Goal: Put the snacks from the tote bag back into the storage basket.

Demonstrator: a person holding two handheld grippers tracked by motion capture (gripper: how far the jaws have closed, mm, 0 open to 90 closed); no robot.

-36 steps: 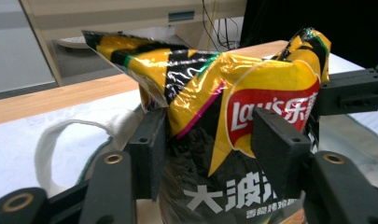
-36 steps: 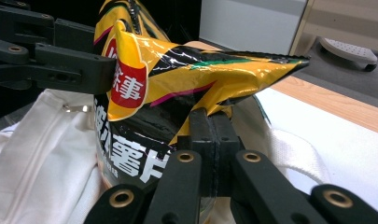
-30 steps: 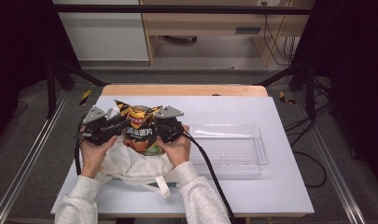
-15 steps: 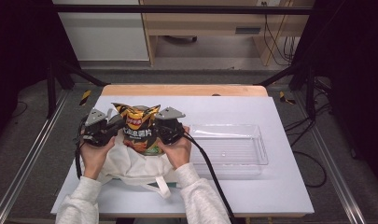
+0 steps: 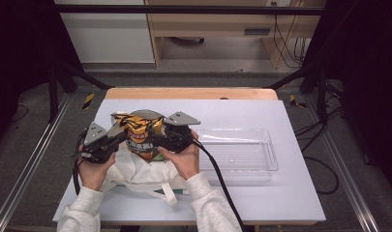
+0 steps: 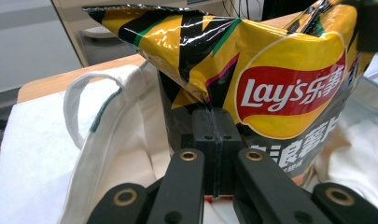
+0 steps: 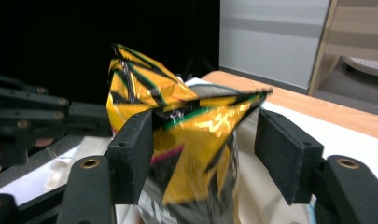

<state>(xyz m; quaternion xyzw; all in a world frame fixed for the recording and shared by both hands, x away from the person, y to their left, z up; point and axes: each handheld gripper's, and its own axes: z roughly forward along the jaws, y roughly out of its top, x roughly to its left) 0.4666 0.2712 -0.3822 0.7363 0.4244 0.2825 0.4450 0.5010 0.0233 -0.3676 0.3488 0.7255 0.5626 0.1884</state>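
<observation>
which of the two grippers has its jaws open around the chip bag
The right gripper: its jaws have just been opening and stand apart on either side of the Lay's chip bag. The left gripper has its jaws shut together.

This looks like a lab or test room set up for recording; a white-topped table (image 5: 261,203) stands inside a black metal frame (image 5: 184,8); dark curtains hang along both sides; loose cables (image 5: 285,43) trail over the grey floor past the table's far edge, near plain wooden furniture (image 5: 218,29).
</observation>
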